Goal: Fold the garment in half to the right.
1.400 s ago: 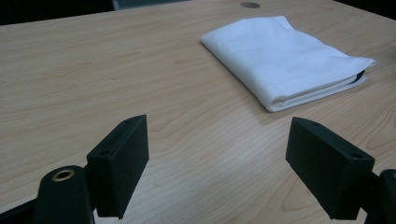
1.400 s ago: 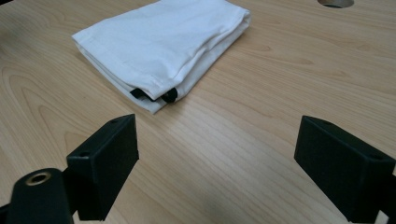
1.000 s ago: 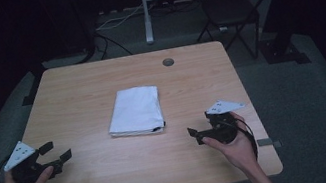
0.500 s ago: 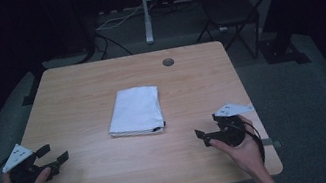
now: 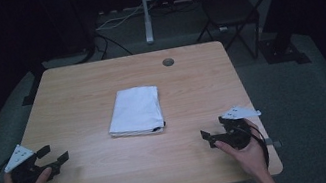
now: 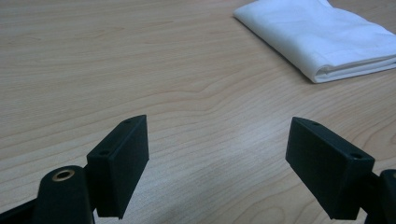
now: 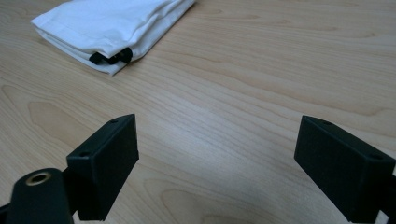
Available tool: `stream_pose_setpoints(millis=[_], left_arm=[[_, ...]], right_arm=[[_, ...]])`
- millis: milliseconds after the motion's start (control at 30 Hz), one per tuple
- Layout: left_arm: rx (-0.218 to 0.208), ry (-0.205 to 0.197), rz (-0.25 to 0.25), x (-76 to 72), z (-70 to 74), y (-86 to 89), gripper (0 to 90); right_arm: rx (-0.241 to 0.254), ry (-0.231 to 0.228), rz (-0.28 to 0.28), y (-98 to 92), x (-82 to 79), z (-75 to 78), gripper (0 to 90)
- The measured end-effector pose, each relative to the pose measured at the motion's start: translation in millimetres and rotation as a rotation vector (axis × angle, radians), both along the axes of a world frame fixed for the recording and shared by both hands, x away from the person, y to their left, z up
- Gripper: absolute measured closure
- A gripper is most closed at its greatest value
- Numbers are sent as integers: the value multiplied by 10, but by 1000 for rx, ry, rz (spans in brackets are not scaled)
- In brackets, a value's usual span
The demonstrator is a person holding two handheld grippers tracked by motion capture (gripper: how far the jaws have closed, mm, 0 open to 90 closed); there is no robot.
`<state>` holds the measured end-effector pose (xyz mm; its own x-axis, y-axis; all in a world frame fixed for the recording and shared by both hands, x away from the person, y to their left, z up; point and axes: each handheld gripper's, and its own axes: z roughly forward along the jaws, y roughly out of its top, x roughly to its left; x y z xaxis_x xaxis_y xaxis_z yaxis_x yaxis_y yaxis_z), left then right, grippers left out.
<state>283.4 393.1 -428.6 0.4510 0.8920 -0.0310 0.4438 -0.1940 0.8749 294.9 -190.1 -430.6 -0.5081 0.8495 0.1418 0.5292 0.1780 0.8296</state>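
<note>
A folded white cloth lies flat at the middle of the wooden table. The left gripper and the right gripper hover near the table's near corners, jaws spread wide and empty. The cloth sits well ahead of both, between them.

Counter: light wood, rectangular, rounded corners, grain running side to side. Round dark grommet near far edge, about centre. White folded cloth flat on counter, roughly mid-surface, long side running near-to-far, well apart from every edge. Small black bit at cloth's near right corner, can't tell what. Grey carpet floor around counter.
</note>
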Motion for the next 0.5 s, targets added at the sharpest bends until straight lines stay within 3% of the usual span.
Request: stream_pose_setpoints(millis=[500], left_arm=[[9, 7, 7, 17, -69, -12, 209]], right_arm=[[3, -6, -35, -54, -1, -66, 131]])
